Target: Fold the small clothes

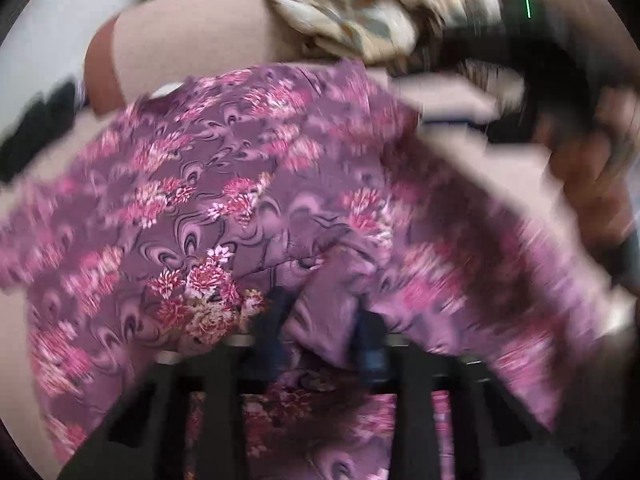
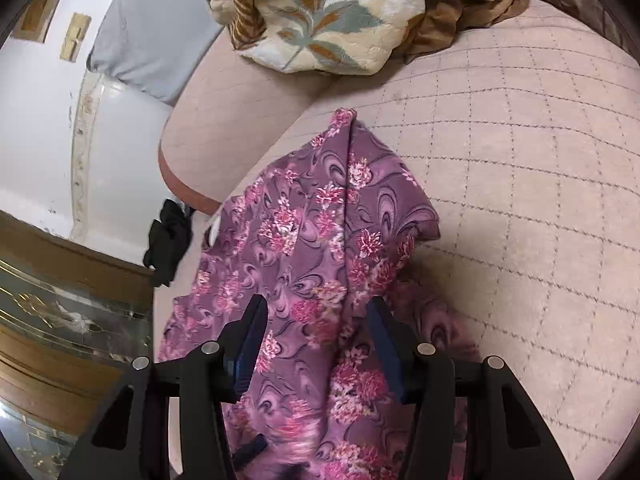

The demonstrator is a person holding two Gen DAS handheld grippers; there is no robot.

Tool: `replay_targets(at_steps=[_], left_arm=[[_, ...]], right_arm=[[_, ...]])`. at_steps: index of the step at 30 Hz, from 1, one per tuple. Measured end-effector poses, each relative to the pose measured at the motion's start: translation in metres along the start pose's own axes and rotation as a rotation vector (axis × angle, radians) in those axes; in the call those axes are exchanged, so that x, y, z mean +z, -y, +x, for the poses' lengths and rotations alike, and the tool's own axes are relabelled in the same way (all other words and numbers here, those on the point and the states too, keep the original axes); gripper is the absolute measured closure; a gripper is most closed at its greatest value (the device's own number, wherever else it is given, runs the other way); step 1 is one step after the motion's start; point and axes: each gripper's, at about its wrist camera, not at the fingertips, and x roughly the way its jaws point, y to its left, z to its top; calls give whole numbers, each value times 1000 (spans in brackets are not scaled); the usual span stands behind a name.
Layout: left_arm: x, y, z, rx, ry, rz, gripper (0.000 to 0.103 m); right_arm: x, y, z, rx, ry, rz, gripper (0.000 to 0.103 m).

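A purple garment with pink flowers [image 1: 224, 200] fills the left wrist view, blurred by motion. My left gripper [image 1: 320, 320] is shut on a bunched fold of it. In the right wrist view the same garment [image 2: 320, 232] lies on the pink quilted bed [image 2: 520, 200] and runs down between my right gripper's [image 2: 316, 320] fingers [image 2: 252, 328]. The right jaws stand wide apart with the cloth draped loosely between them, not pinched. The right gripper also shows as a dark blur at the upper right of the left wrist view [image 1: 500, 64].
A cream blanket with a leaf print [image 2: 320, 20] and a brown cloth [image 2: 460, 20] lie at the far end of the bed. A grey pillow [image 2: 152, 40] leans on the white wall. A black item [image 2: 168, 240] sits at the bed's left edge by a wooden headboard [image 2: 60, 300].
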Motion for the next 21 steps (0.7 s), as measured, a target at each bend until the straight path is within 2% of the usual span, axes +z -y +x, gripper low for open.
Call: replay_targets(at_steps=[3,6,9,11,14,17,21], left_arm=[[13,-34,-30,-84,68,-159,94],[17,-68,-48,-201,82,-324,97],[17,-114,-66,-297,61,-520,98],[14,-151,-75,-388,23,-675,98],[0,-182,-82,-412,-43,-851,98],[-15,-191,-93,-397,-37,-915,98],[-36,-182,-95,-437,-39,-869,97]], right_arm=[[0,8,15,-22,-9,20,47],[-1,11,22,-32,-6,34,47],[-2,12,26,-44,-2,34,47],[-1,13,31,-50,-1,37,47],[-1,17,40,-33,-11,60,47],[1,15,44,-33,-7,56,47],[2,13,51,12,-10,54,47]])
